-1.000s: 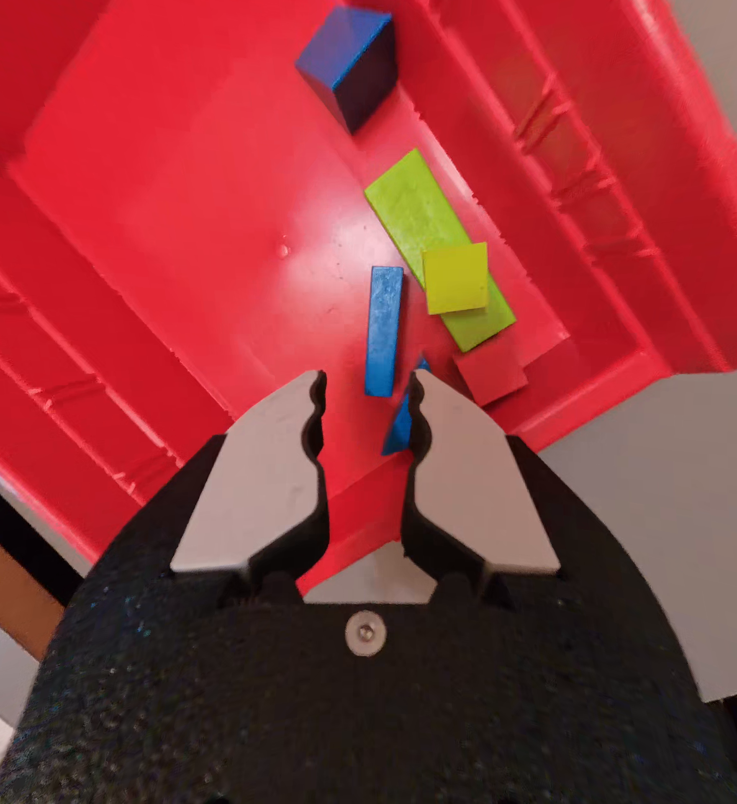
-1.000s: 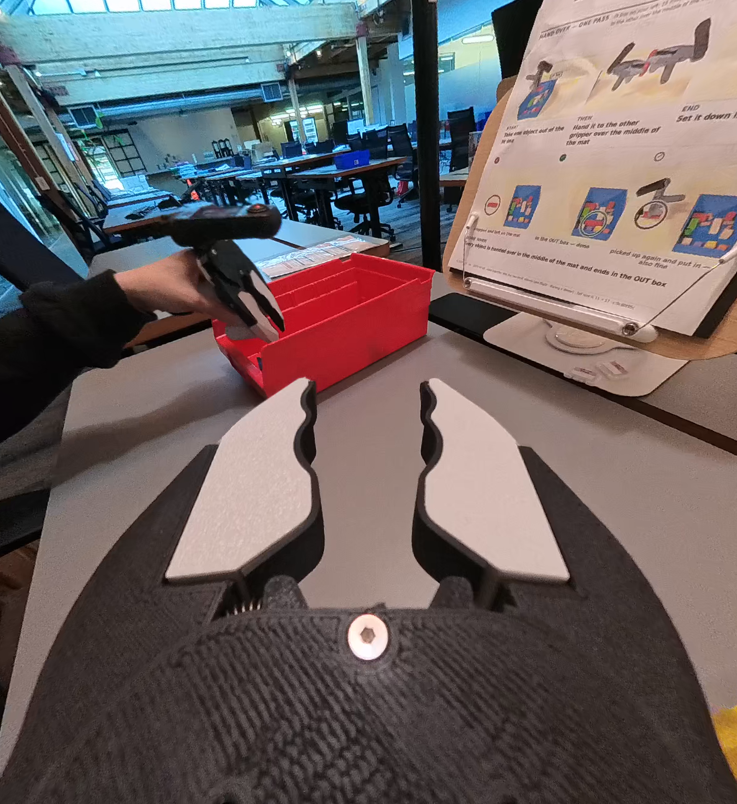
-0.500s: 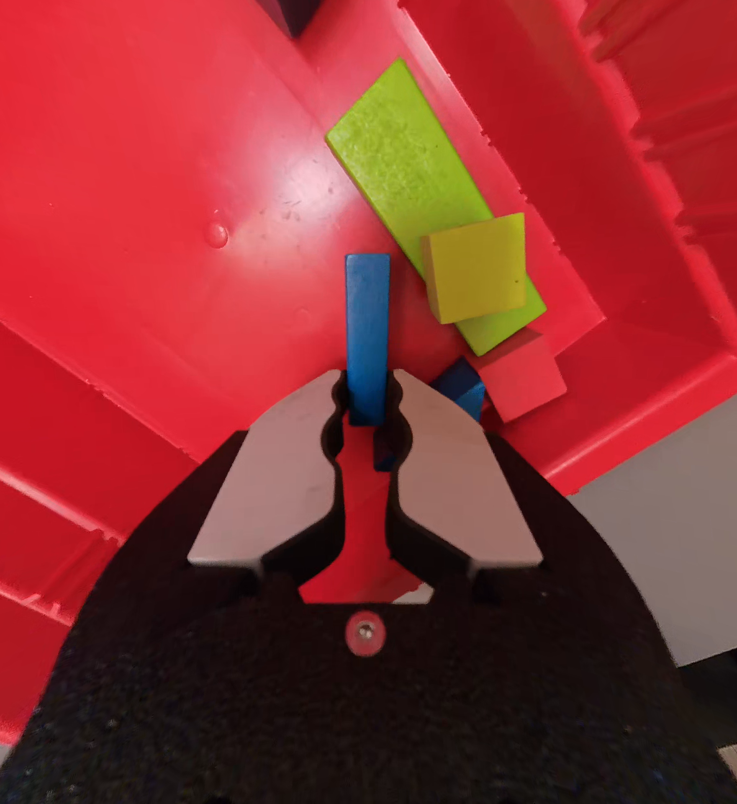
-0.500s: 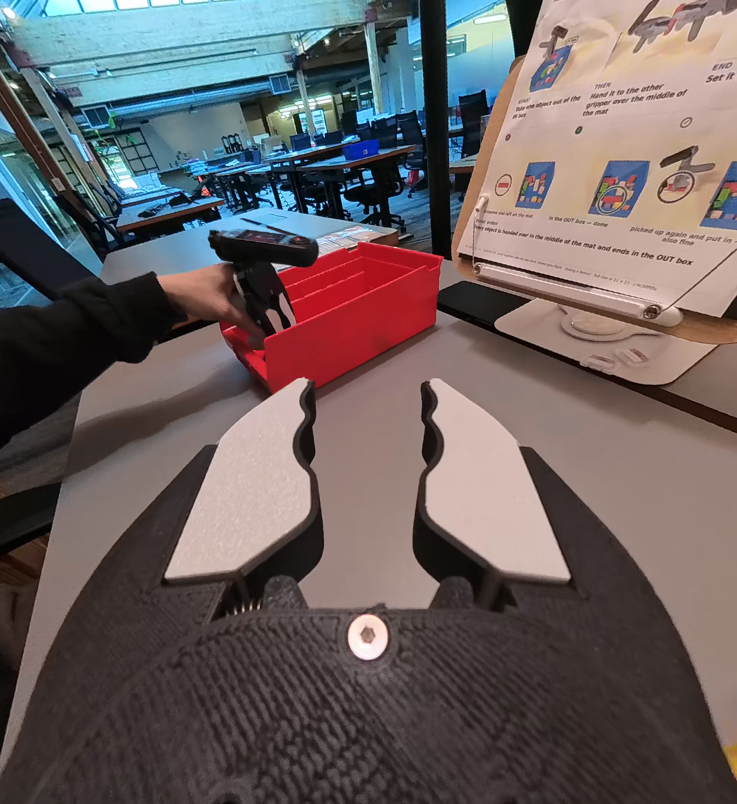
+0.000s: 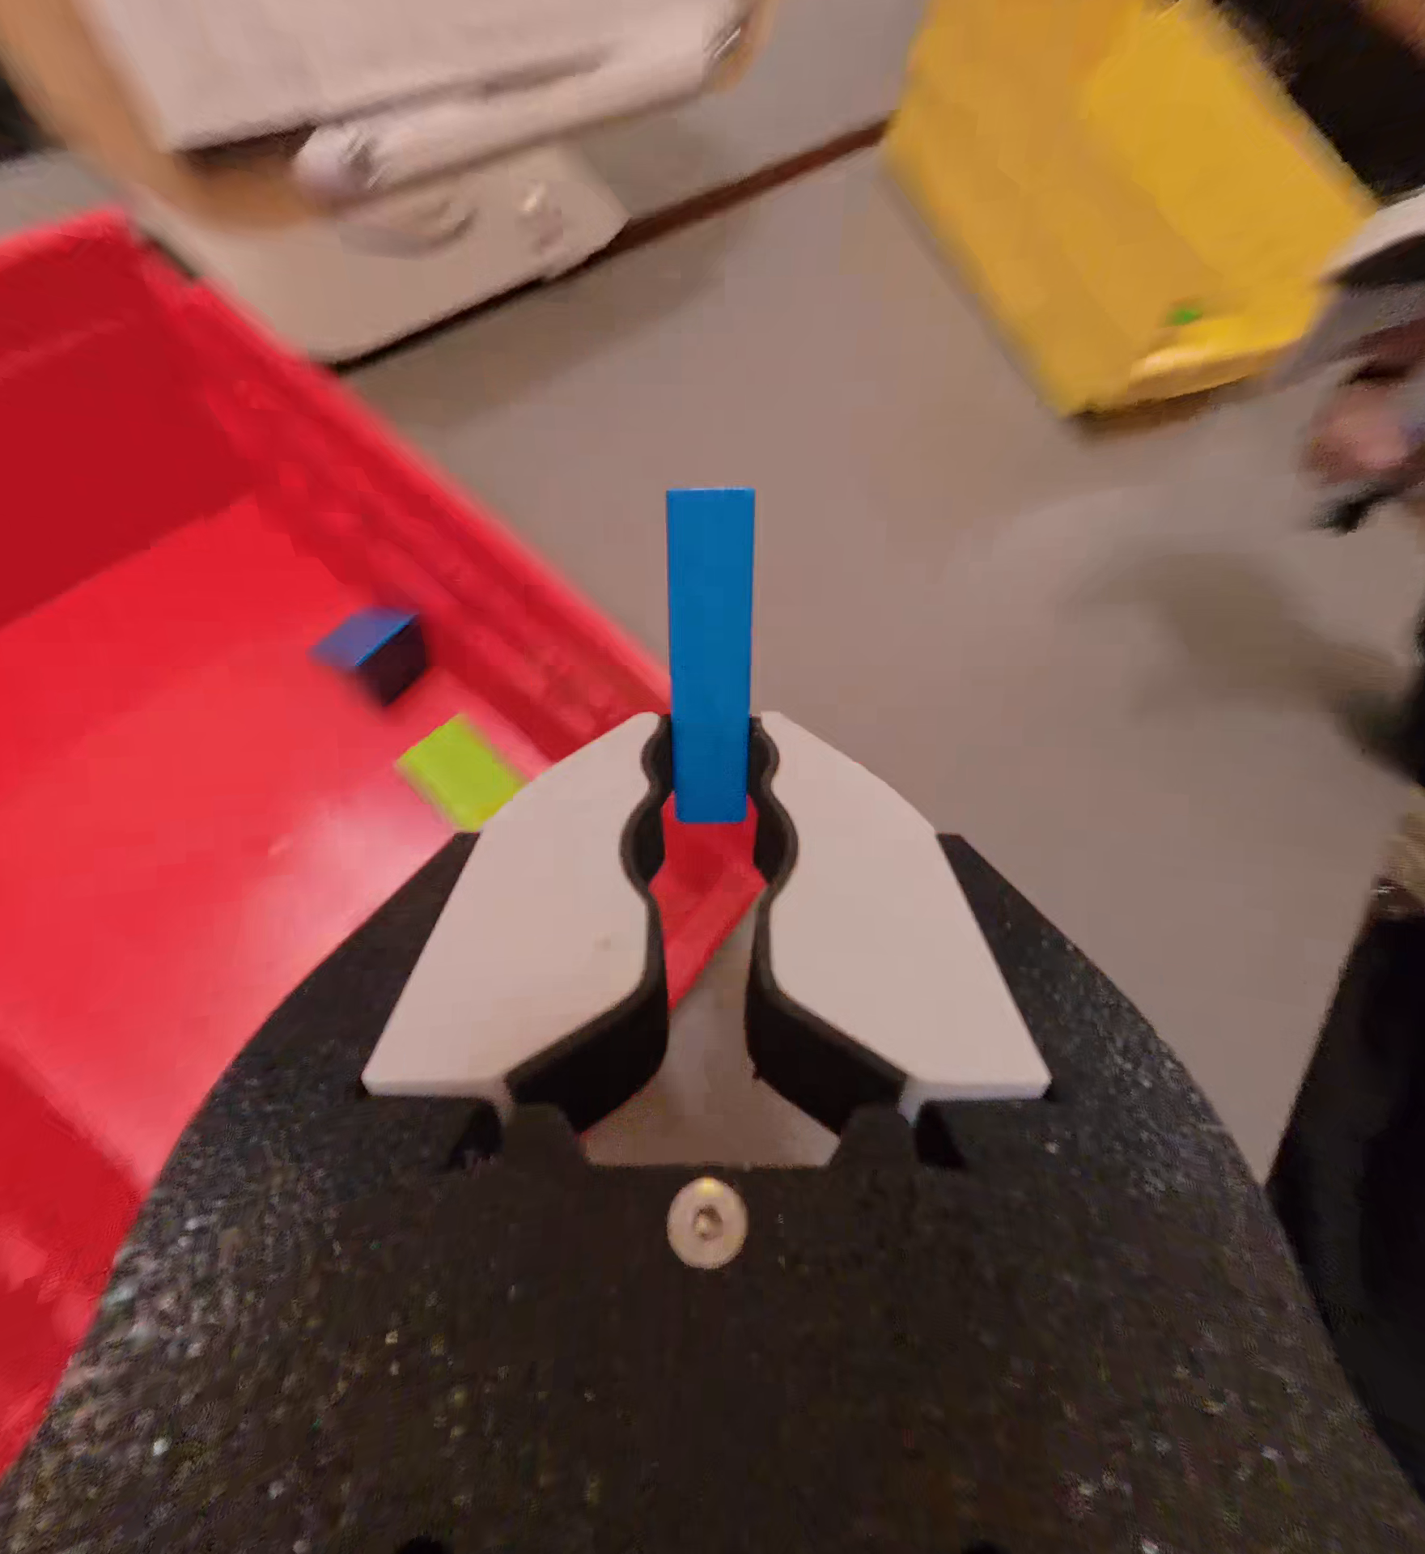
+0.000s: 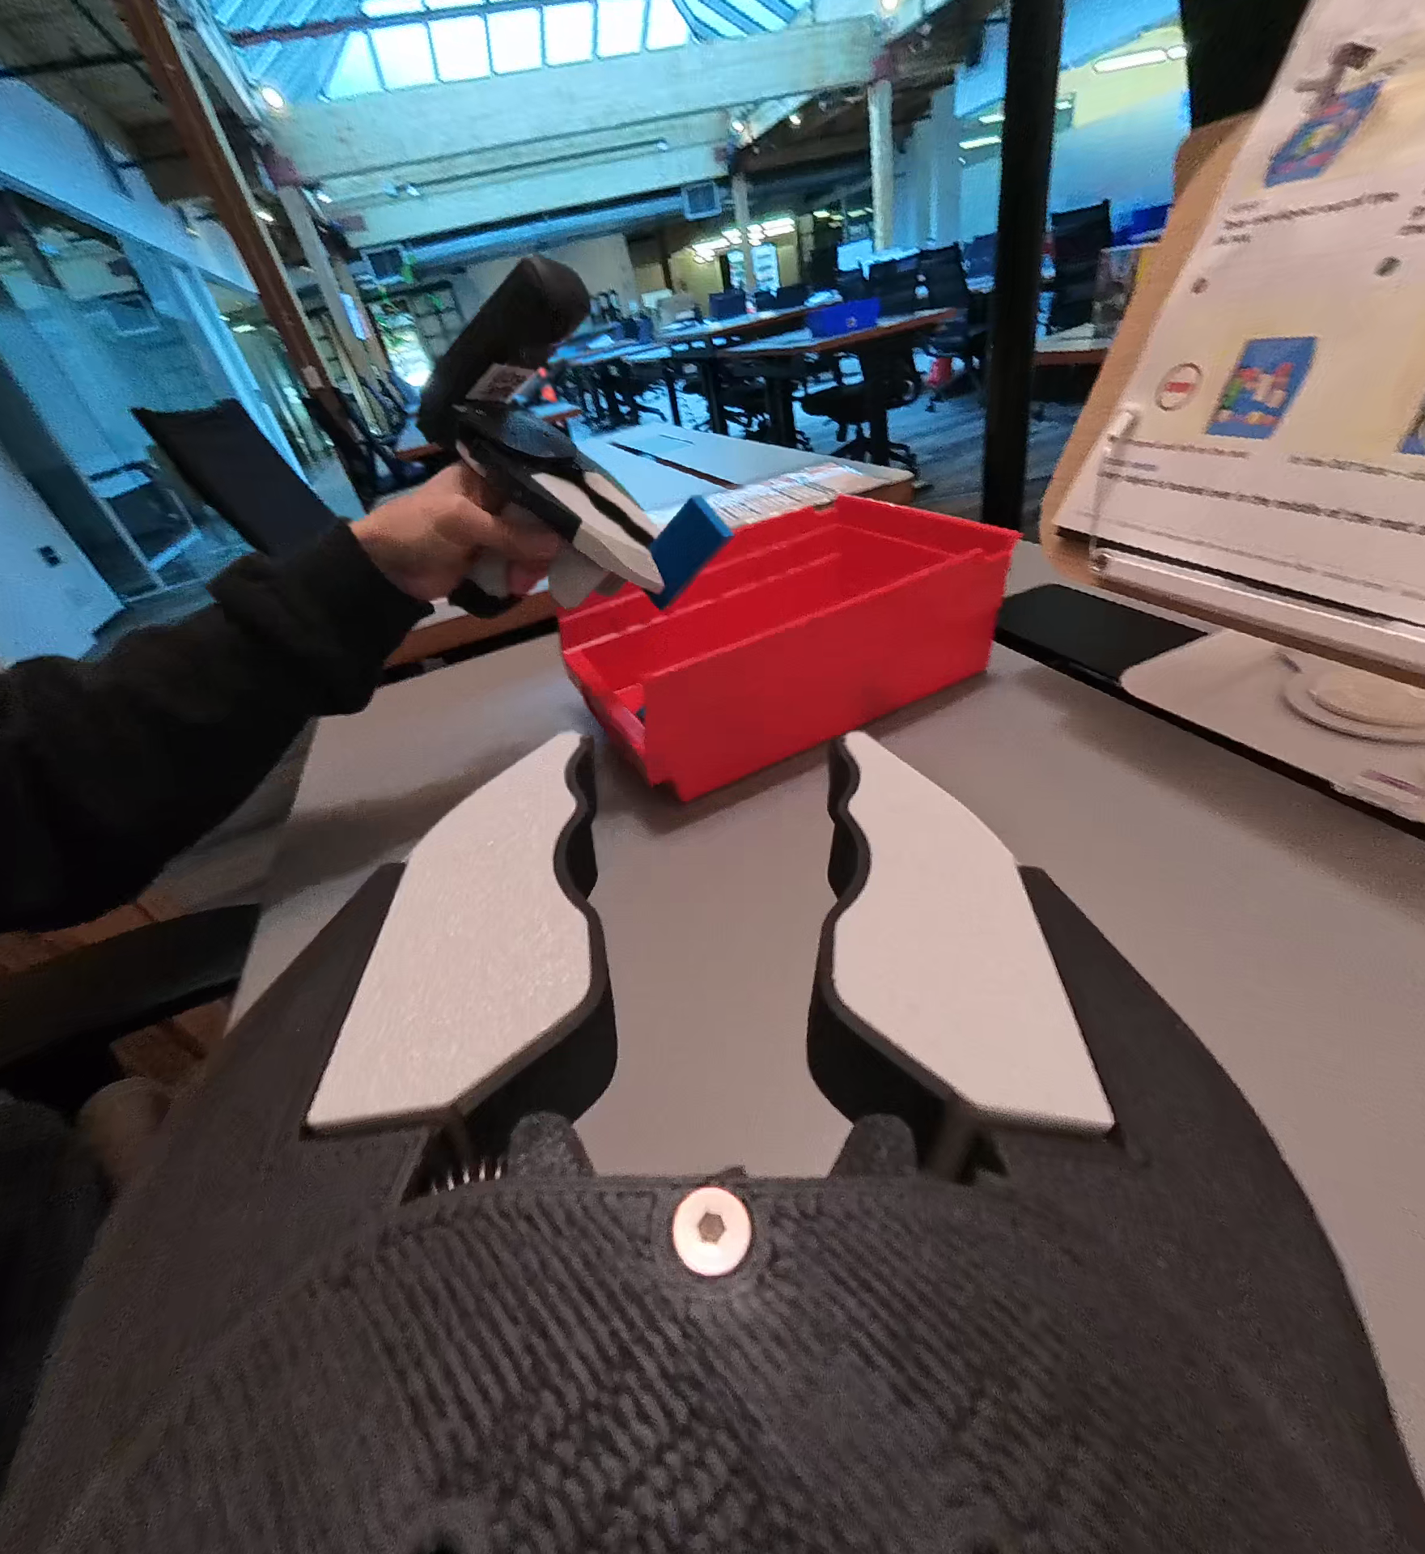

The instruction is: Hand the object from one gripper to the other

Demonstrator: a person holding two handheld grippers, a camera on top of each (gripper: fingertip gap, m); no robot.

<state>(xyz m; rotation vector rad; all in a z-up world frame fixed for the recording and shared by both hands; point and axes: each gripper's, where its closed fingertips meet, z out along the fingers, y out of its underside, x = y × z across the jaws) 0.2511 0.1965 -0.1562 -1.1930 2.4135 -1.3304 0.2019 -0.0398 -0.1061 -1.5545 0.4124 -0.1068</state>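
A flat blue block [image 5: 709, 656] sticks straight out from the left gripper [image 5: 709, 757], its lower end pinched between the two pads, which press on its sides. It hangs in the air above the near rim of the red bin [image 6: 784, 673], held there by a hand [image 6: 440, 547]. Inside the bin lie a dark blue cube [image 5: 372, 652] and a green slab [image 5: 461, 769]. The right gripper [image 6: 709, 786] hovers over the grey table [image 6: 1112, 883] in front of the bin, fingers spread wide with nothing between them. A yellow bin [image 5: 1112, 210] sits farther right of the red bin.
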